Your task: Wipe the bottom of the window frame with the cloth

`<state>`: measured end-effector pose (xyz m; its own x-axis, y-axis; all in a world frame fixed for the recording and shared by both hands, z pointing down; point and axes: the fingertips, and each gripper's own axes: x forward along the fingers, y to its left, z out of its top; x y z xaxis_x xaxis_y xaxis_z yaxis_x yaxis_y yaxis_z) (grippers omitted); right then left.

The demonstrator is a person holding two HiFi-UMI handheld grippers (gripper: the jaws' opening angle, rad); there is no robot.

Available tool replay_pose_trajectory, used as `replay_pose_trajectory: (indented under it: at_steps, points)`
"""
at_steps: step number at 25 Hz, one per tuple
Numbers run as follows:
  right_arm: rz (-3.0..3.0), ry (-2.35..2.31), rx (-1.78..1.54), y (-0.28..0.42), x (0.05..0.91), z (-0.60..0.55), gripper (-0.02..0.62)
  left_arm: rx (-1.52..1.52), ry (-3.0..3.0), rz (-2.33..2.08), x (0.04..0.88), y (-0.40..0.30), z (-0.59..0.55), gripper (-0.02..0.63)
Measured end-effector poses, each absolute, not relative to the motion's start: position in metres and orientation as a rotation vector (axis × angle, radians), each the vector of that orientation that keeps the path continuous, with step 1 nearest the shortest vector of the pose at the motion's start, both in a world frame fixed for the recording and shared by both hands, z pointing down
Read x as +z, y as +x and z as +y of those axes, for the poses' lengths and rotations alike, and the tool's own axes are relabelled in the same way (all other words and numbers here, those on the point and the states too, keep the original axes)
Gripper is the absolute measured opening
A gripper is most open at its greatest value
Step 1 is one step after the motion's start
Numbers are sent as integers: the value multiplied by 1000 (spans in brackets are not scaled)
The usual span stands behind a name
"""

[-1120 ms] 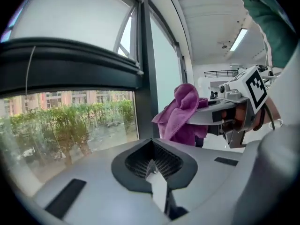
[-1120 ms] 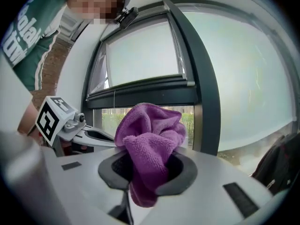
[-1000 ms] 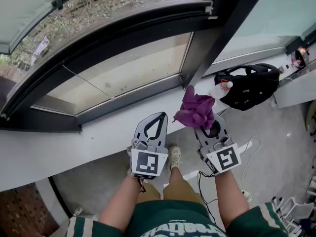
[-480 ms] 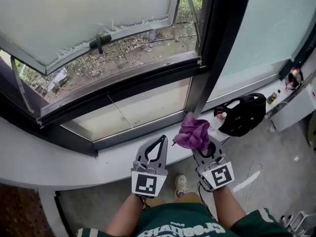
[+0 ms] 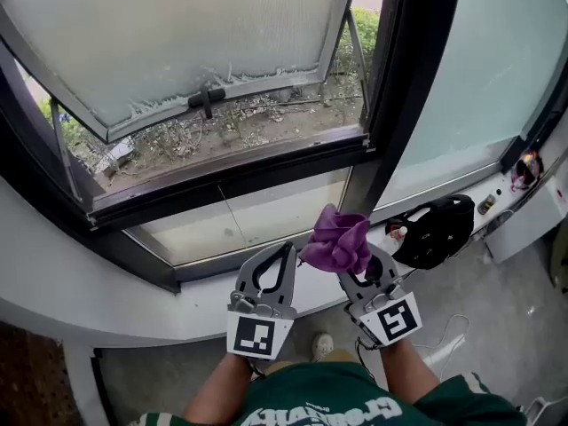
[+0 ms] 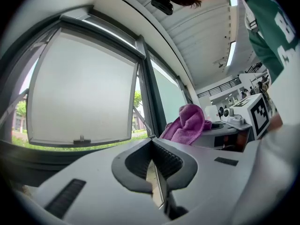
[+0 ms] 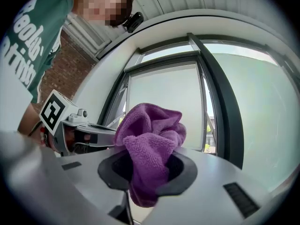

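A bunched purple cloth (image 5: 336,241) sticks up from my right gripper (image 5: 353,257), which is shut on it; in the right gripper view the cloth (image 7: 149,144) fills the jaws of that gripper (image 7: 147,170). My left gripper (image 5: 287,249) is beside it, shut with nothing between its jaws, as the left gripper view (image 6: 151,146) shows; the cloth (image 6: 187,124) appears there to the right. Both hover over the white sill (image 5: 177,304), just short of the dark bottom of the window frame (image 5: 222,185). The window sash (image 5: 177,51) above is tilted open outward.
A dark vertical mullion (image 5: 399,96) stands right of the cloth. A black bag (image 5: 437,229) lies on the sill to the right, with small items (image 5: 528,169) further along. Ground with plants (image 5: 248,122) shows outside through the opening.
The view has tilted up toward the window and both grippers have risen slightly nearer the frame. The cloth stays held in the right gripper.
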<state>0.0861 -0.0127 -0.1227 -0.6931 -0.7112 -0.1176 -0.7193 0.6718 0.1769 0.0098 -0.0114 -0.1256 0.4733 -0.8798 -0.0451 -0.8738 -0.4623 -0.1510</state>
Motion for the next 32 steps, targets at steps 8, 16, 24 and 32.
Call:
replay_pose_trajectory:
  at_steps: [8,16,24,32]
  points:
    - [2857,-1189,357,61,-129,-10,104,-63,-2544,1568,-137,-10,-8,9]
    - [2867,-1150,374,50,-134,-15,106,-75,-2479,1586,-146,-21,-5,9]
    - [2858,-1083,385,35,-138,-18,106,-32,-2453,1708,-148,-39,-9,9]
    - [2900,-968,386,22,-134,-18,106,-48,-2393,1766,-150,-46,-12,9]
